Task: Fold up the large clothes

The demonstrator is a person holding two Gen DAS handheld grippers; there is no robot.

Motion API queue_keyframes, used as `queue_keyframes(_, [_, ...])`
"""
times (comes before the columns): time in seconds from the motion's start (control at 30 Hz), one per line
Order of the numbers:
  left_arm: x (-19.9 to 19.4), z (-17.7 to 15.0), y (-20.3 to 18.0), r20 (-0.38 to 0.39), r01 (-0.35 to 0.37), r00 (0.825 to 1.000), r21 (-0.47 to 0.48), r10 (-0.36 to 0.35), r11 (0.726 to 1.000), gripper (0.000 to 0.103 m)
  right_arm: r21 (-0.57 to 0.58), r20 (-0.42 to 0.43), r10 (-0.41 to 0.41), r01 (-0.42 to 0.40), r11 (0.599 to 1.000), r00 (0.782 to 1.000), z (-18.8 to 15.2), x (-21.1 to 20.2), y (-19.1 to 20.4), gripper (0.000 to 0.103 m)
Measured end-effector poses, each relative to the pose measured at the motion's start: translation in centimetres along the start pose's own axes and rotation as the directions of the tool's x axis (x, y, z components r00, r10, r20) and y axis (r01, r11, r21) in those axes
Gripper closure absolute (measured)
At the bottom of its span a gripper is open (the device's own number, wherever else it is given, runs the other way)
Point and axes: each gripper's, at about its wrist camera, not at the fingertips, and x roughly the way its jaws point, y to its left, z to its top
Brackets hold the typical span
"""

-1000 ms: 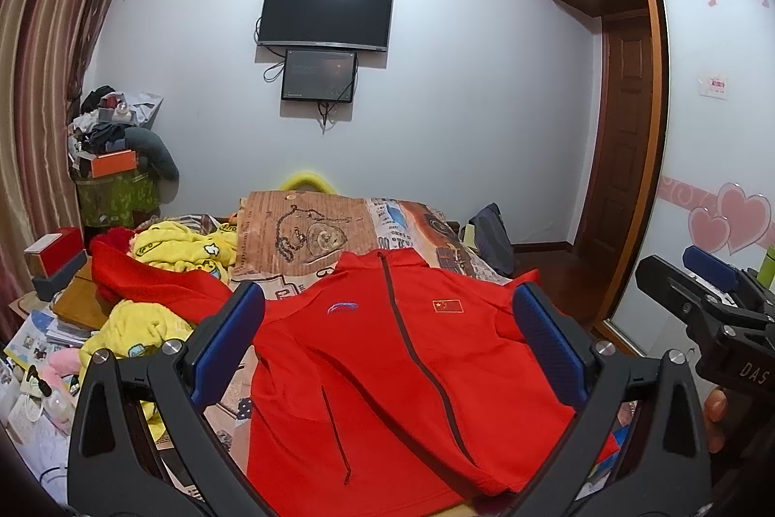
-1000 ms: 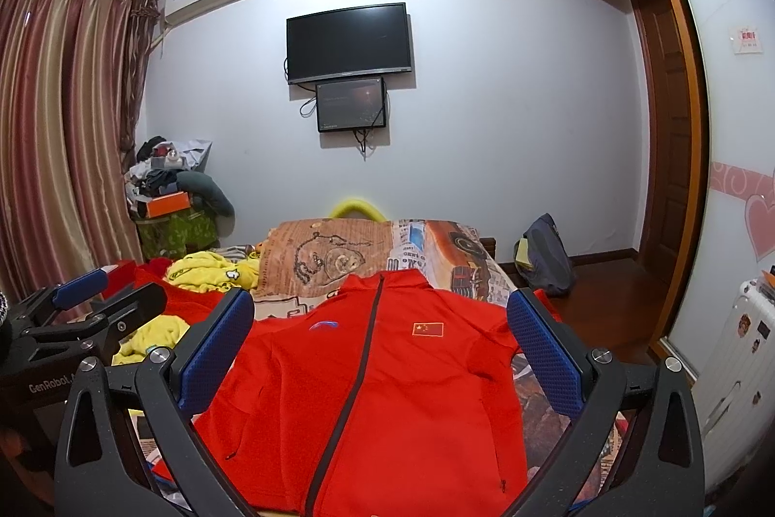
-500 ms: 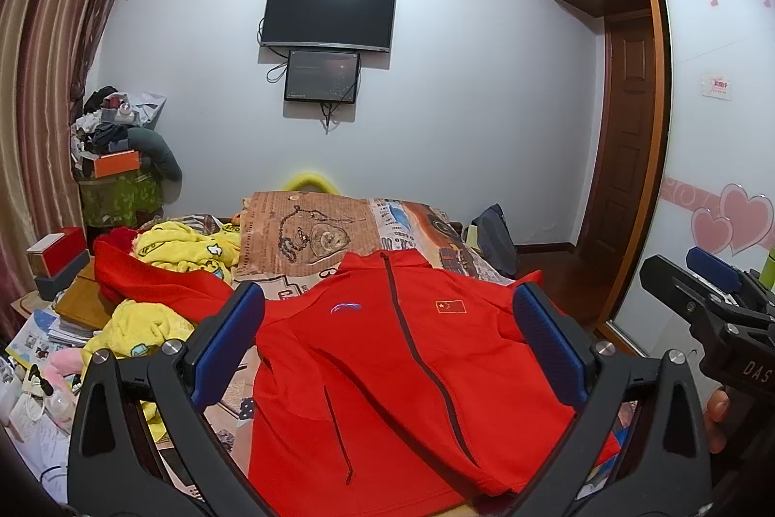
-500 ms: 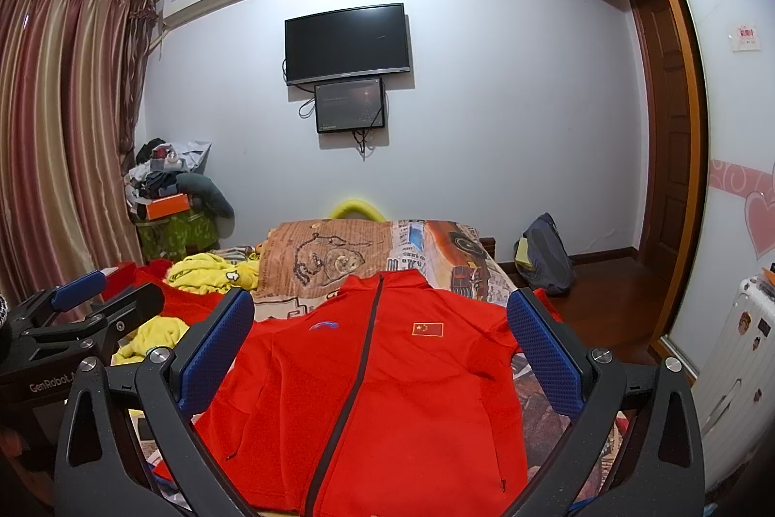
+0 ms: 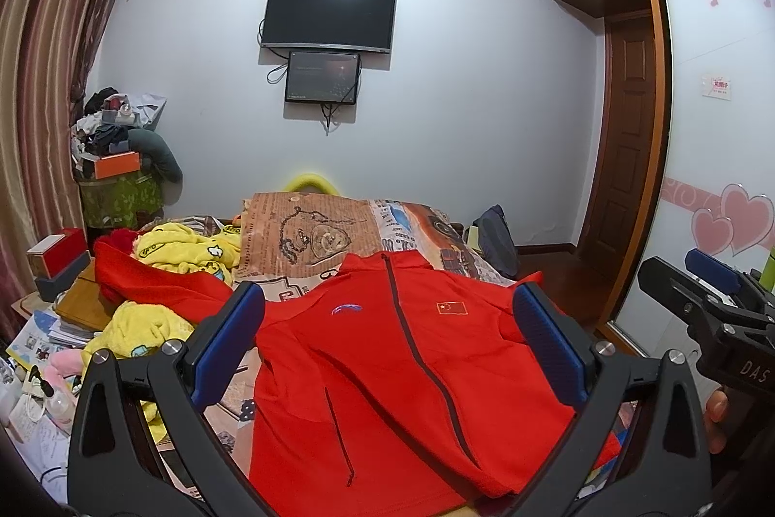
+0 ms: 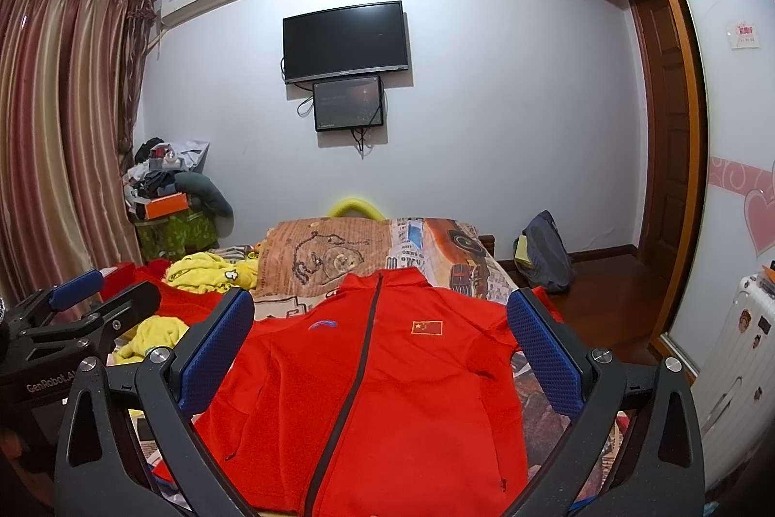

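While both cameras face the far wall, the scene reads from largest to smallest as follows.

Bed (image 5: 436, 226): it fills the middle of both views, covered with a newspaper-print sheet in brown and grey, its far end toward the white wall.

Red jacket (image 5: 397, 381): it lies front-up and spread flat on the bed, lower centre of both frames, zipped shut with a dark zipper running from the collar down. One sleeve stretches off toward the left of the frame; a small flag patch and a blue logo sit on the chest.

Yellow clothes (image 5: 184, 250): a crumpled heap at the left of the frame, just beside the jacket's outstretched sleeve.

Television (image 5: 328, 15): dark, mounted upper centre on the wall, with a smaller screen directly beneath it.

Left hand-held gripper (image 5: 387, 337): its blue-padded fingers are spread wide at the bottom of the left wrist view, framing the jacket's chest and holding nothing. It also shows at the lower left edge of the right wrist view (image 6: 104, 294).

Right hand-held gripper (image 6: 380, 337): likewise spread wide and holding nothing, above the jacket in its own view; it also appears at the right edge of the left wrist view (image 5: 688, 272).
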Motion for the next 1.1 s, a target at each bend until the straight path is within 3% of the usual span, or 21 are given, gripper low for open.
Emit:
queue_keyframes(0.47, [2.0,0.1,1.1,-0.028,-0.003,1.0,-0.012,0.002,1.0,0.0,0.002,-0.03,-0.007,0.007,1.0,1.0,0.5,2.0,0.0,0.0])
queue_keyframes(0.7, [4.8,0.8,3.6,-0.054,-0.021,0.998,0.0,0.021,1.0,0.0,-0.005,-0.04,-0.012,0.012,1.0,0.999,1.0,4.8,0.2,0.0])
queue_keyframes(0.93, [9.2,4.6,10.0,-0.097,-0.05,0.994,-0.075,0.043,0.996,0.0,-0.041,-0.066,0.021,-0.023,0.999,0.998,2.9,9.2,0.0,0.0])
queue_keyframes(1.1, [14.1,7.1,16.4,-0.179,-0.091,0.982,-0.144,0.064,0.985,0.0,-0.049,-0.123,0.075,-0.082,0.995,0.989,3.8,13.4,-0.4,0.0])
